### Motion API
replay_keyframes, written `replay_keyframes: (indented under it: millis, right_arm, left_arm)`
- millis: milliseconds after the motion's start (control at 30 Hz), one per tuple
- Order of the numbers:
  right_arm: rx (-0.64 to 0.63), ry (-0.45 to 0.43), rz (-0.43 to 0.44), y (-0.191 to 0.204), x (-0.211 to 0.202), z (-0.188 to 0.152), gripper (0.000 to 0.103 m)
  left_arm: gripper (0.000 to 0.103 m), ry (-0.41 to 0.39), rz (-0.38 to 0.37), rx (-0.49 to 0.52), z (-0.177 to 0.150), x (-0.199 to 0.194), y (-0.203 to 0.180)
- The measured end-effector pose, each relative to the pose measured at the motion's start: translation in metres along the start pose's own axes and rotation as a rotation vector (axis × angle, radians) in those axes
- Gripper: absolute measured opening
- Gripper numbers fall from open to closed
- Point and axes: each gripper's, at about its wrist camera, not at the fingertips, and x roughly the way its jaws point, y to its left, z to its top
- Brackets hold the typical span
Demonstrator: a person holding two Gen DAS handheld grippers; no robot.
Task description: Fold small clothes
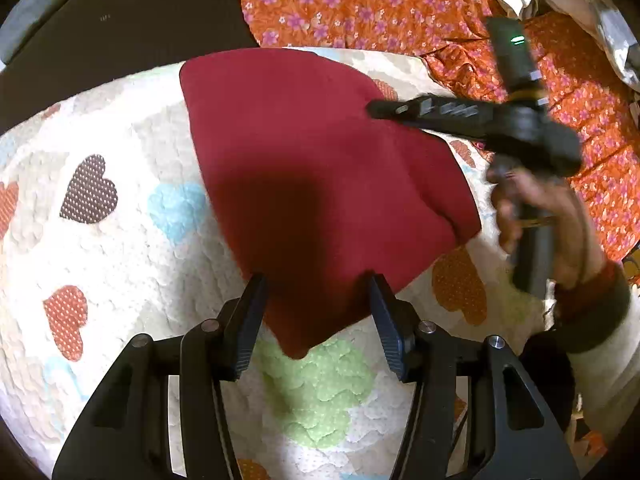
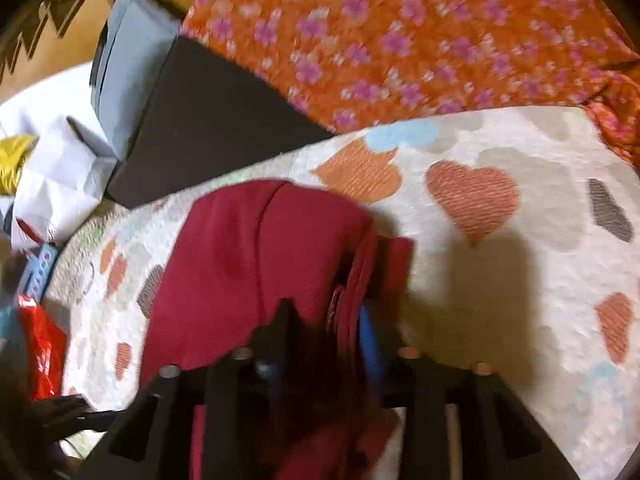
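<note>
A dark red garment (image 1: 312, 168) lies on a white quilt with coloured hearts (image 1: 120, 248). My left gripper (image 1: 318, 284) is open, its fingers straddling the garment's near corner just above it. My right gripper (image 1: 380, 110) reaches in from the right and touches the garment's far right edge. In the blurred right wrist view the right gripper (image 2: 326, 312) is shut on a bunched fold of the red garment (image 2: 248, 264), which is lifted off the quilt (image 2: 500, 280).
An orange floral cloth (image 1: 360, 4) lies beyond the quilt. A dark surface (image 1: 120, 32) is at the far left. White paper (image 2: 56, 176), a grey box (image 2: 128, 64) and a red bag (image 2: 40, 352) sit left of the quilt.
</note>
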Motion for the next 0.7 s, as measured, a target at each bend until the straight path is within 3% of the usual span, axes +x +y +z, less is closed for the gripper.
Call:
replay_keyframes:
  millis: [100, 167, 267, 300, 400, 433, 467, 567, 700]
  right_arm:
    - [-0.016, -0.056, 0.013, 0.003, -0.038, -0.003, 0.038]
    - [-0.038, -0.056, 0.112, 0.016, -0.056, -0.011, 0.038]
    - [-0.075, 0.014, 0.300, 0.036, -0.053, -0.027, 0.038]
    - [-0.101, 0.034, 0.294, 0.041, -0.048, -0.033, 0.038]
    - [-0.217, 0.087, 0.044, 0.043, -0.035, -0.055, 0.032]
    - [-0.237, 0.091, -0.088, 0.033, -0.032, -0.062, 0.032]
    - [-0.218, 0.091, -0.120, 0.024, -0.034, -0.063, 0.032]
    - [-0.077, 0.069, -0.080, -0.004, -0.059, -0.064, 0.032]
    - [-0.096, -0.027, 0.027, 0.013, -0.094, -0.065, 0.032]
  left_arm:
    - [0.052, -0.048, 0.015, 0.025, 0.005, -0.011, -0.006]
    - [0.052, -0.056, 0.018, 0.028, 0.007, -0.010, -0.008]
    - [0.052, -0.019, 0.039, 0.020, 0.006, -0.009, -0.010]
    - [0.052, -0.006, 0.047, 0.019, 0.008, -0.003, -0.011]
    - [0.052, 0.017, 0.066, 0.025, 0.007, 0.006, -0.009]
    - [0.052, 0.019, 0.069, 0.025, 0.006, 0.006, -0.009]
    - [0.052, 0.020, 0.065, 0.024, 0.008, 0.010, -0.007]
    - [0.052, 0.018, 0.083, 0.023, 0.011, 0.012, -0.007]
    - [0.052, 0.008, 0.075, 0.009, 0.012, 0.011, -0.003]
